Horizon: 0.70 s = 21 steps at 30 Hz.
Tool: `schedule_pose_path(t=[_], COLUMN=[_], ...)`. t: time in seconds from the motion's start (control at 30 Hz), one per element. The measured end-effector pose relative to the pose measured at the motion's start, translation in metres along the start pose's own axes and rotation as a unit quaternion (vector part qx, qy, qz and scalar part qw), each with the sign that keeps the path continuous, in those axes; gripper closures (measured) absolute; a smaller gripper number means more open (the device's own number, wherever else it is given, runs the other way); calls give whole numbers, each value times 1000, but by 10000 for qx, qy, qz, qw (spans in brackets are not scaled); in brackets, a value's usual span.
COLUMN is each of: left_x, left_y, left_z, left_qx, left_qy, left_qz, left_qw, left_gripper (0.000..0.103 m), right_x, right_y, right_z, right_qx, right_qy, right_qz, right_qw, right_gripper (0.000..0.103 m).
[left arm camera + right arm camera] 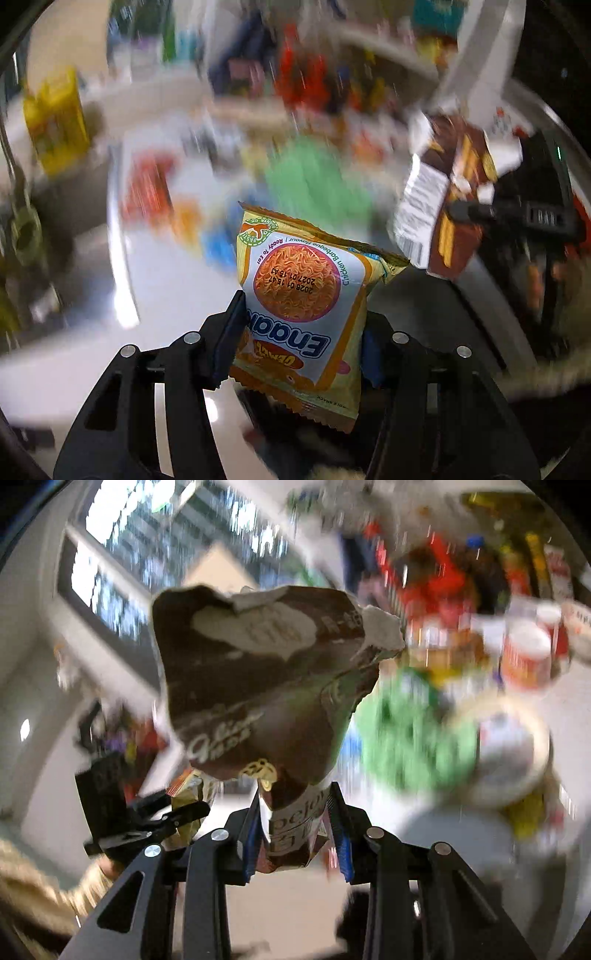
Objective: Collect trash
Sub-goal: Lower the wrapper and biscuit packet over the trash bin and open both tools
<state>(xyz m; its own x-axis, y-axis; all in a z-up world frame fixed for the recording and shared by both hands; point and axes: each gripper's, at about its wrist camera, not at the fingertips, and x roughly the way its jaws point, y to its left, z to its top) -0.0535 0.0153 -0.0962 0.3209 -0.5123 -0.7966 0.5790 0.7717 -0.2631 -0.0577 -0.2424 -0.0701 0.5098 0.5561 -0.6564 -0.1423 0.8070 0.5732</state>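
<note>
Left wrist: left gripper tilted downward

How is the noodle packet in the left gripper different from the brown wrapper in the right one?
The noodle packet is yellow and looks sealed and flat; the brown wrapper is torn open at the top and crumpled. The packet shows an orange noodle picture, the wrapper pale script. Both are held, one by the left gripper, the other by the right gripper.

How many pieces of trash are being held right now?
2. The yellow noodle packet sits between the left gripper fingers; the torn brown wrapper between the right gripper fingers. Blurred clutter behind may hide more.
</note>
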Motion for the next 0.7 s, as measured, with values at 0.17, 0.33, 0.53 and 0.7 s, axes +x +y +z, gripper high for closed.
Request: schedule_pose_path(t=[0.17, 0.33, 0.53, 0.7], left_x=[67, 157, 256, 295], left_y=[-24, -25, -18, -15], left_z=[-83, -124, -166, -176], left_qx=[-215, -233, -167, 48], left_qy=[1382, 2224, 3077, 3445], left_qz=[-467, -516, -201, 145], left_qw=[9891, 9733, 9511, 9387], left_gripper=[50, 50, 50, 44], right_x=[36, 83, 147, 175], right_y=[-30, -86, -148, -176], right_z=[-83, -137, -187, -212], right_qx=[663, 1100, 1120, 1009], right_qy=[1247, 1818, 2427, 2755], right_qz=[-73, -553, -1444, -1962], right_qw=[9899, 9756, 9527, 9356], right_gripper=[69, 69, 69, 68])
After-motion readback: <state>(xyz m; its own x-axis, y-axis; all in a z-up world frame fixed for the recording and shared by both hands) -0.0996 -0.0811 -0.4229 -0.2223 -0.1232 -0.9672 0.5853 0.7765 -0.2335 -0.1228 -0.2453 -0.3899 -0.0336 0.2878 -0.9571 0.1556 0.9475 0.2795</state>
